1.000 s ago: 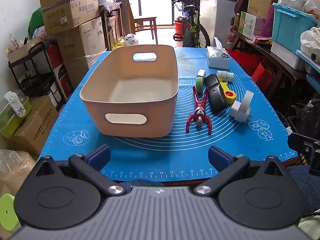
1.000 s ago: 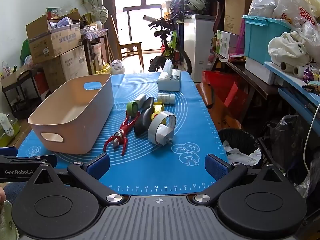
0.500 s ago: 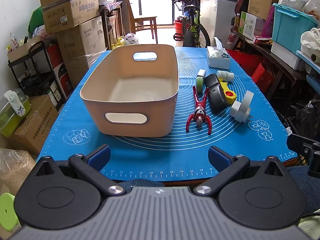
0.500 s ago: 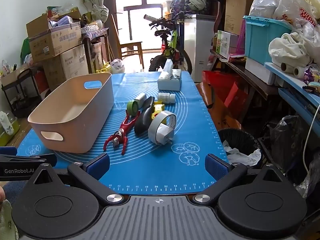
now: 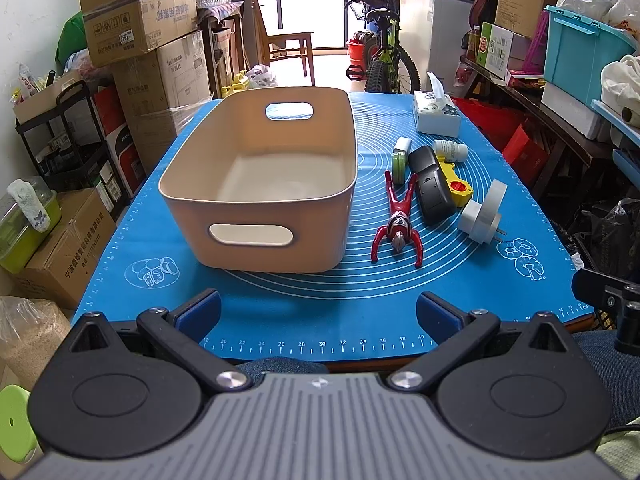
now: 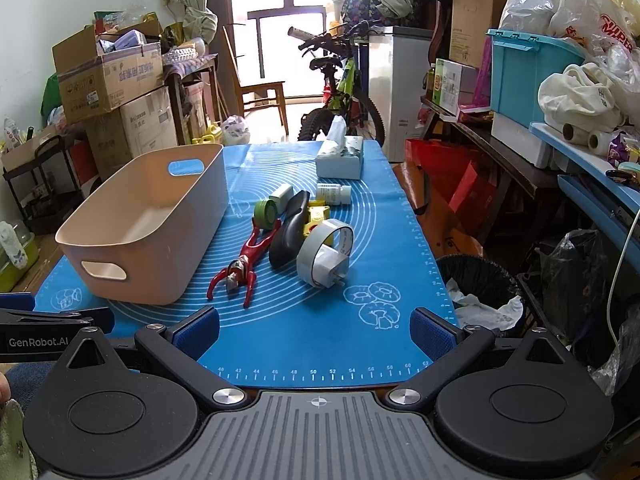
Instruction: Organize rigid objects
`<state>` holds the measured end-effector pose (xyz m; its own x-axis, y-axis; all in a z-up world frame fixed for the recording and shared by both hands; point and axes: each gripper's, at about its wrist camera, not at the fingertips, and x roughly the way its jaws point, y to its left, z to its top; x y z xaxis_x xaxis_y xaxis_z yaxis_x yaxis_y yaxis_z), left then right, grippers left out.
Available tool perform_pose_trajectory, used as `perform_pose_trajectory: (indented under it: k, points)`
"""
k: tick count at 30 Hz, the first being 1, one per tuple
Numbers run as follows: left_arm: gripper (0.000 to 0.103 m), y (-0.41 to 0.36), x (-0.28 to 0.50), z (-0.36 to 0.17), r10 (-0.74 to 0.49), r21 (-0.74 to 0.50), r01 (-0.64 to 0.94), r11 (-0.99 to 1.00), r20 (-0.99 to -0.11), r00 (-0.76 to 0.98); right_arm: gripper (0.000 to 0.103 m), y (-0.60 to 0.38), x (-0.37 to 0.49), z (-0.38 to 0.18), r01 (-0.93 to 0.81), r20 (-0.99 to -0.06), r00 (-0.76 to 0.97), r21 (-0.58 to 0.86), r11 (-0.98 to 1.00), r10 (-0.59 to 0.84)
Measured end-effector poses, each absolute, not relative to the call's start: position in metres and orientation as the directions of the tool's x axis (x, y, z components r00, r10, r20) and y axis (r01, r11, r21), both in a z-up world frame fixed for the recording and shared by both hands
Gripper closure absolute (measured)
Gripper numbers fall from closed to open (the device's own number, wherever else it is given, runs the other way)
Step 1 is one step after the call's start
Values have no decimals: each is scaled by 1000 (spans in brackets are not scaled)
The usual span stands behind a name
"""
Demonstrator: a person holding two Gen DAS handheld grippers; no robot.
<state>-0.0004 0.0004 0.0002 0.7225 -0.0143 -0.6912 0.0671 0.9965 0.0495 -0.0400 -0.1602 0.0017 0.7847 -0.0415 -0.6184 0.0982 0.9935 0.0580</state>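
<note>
Fingers of our left gripper [image 5: 318, 312] stand spread wide at the near edge of the blue silicone mat [image 5: 320, 304], gripping nothing. Ahead of them sits the beige plastic bin with handle cut-outs [image 5: 264, 200], and we see nothing inside it. To its right lie a red figure toy [image 5: 398, 224], a black rounded gadget [image 5: 432, 184], a yellow tool [image 5: 456, 184], a grey tape roll with a white plug adapter [image 5: 482, 216], a green tape roll [image 5: 399, 162], a small white bottle [image 5: 450, 149] and a white tissue box [image 5: 436, 114] farther back.

From the right wrist, our right gripper [image 6: 314, 330] is likewise fully parted and empty, short of the mat [image 6: 320, 344]. The bin [image 6: 160, 216] stands to the left; the figure [image 6: 240, 266], gadget [image 6: 290, 234] and tape roll [image 6: 326, 254] lie clustered mid-mat, all apart from the fingers
</note>
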Motion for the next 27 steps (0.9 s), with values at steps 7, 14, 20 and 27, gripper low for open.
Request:
perform_pose_trajectory:
  k: [7, 14, 20, 27]
  points:
    - [1, 1, 0, -1, -14, 50, 67, 996, -692, 722, 3, -161, -40, 1, 101, -623, 782, 63, 993, -40]
    - [1, -1, -2, -3, -13, 51, 67, 996, -692, 722, 3, -159, -37, 0, 101, -624, 780, 62, 993, -41]
    - [1, -1, -2, -4, -12, 51, 66, 996, -692, 722, 2, -159, -38, 2, 102, -625, 780, 60, 993, -42]
    - [1, -1, -2, -7, -13, 49, 65, 997, -692, 722, 3, -160, -38, 0, 102, -624, 780, 58, 993, -43]
